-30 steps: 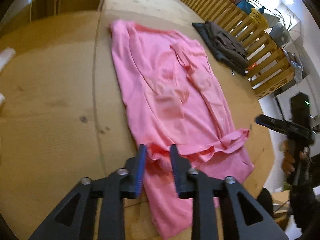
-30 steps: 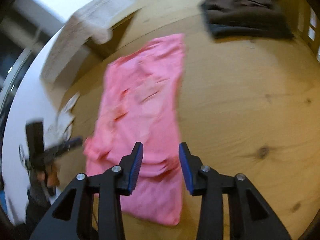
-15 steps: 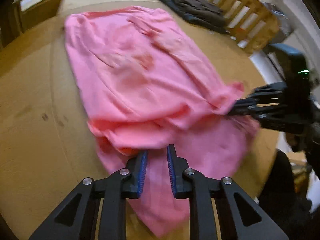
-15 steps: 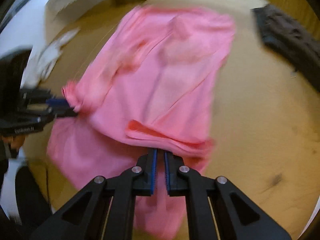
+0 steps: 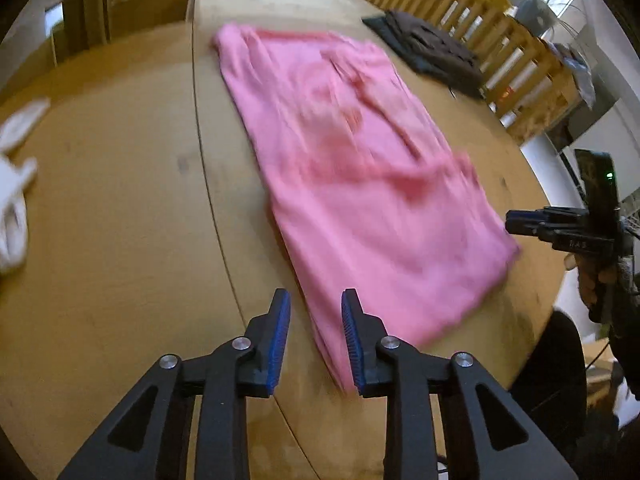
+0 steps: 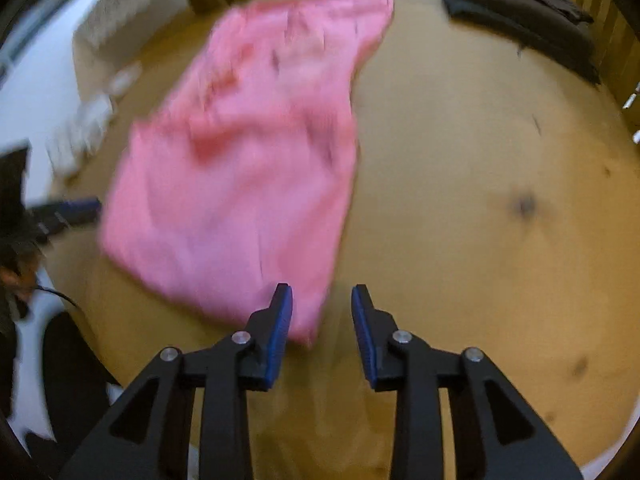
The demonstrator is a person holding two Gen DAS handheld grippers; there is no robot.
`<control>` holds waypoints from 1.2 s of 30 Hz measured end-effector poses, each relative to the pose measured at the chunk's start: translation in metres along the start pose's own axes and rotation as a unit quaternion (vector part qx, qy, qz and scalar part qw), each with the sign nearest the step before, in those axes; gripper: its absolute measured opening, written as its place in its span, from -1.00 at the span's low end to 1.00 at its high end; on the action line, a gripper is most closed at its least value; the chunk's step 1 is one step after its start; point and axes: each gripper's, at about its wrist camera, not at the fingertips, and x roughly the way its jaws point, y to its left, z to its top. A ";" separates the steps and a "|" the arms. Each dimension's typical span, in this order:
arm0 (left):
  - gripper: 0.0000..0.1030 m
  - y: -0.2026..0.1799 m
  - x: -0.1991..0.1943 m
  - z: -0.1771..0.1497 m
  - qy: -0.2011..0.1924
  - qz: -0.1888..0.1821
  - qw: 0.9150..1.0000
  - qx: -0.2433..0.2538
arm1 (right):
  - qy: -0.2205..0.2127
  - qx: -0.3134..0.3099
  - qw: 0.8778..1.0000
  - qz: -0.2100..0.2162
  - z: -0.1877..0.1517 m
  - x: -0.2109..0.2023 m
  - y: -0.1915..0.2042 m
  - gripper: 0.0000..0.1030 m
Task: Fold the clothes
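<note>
A pink garment (image 5: 360, 184) lies flat and lengthwise on the wooden table (image 5: 120, 240), blurred by motion. My left gripper (image 5: 314, 320) hovers at its near left corner. Its jaws are opening, and the cloth's edge runs between them without being pinched. In the right wrist view the pink garment (image 6: 248, 152) reaches to my right gripper (image 6: 322, 312). Those jaws are opening too, with the near right corner of the cloth just between them and loose. The right gripper (image 5: 520, 224) also shows beside the garment's right edge. The left gripper (image 6: 76, 206) shows beside the garment's left edge.
A dark folded garment (image 5: 432, 52) lies at the far right of the table, next to a slatted wooden fence (image 5: 504, 56). White cloth (image 5: 12, 208) sits at the left edge. Bare wood stretches right of the pink garment (image 6: 500, 200).
Half a second ago both grippers were shut on the bunched lower fold. Now the fold is drawn out flat toward the near edge, and both jaws have opened off the cloth.
</note>
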 end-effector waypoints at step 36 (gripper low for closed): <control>-0.63 -0.008 -0.021 0.007 -0.031 0.025 0.999 0.034 | -0.053 -0.100 0.992 0.056 0.021 -0.027 0.013 -0.88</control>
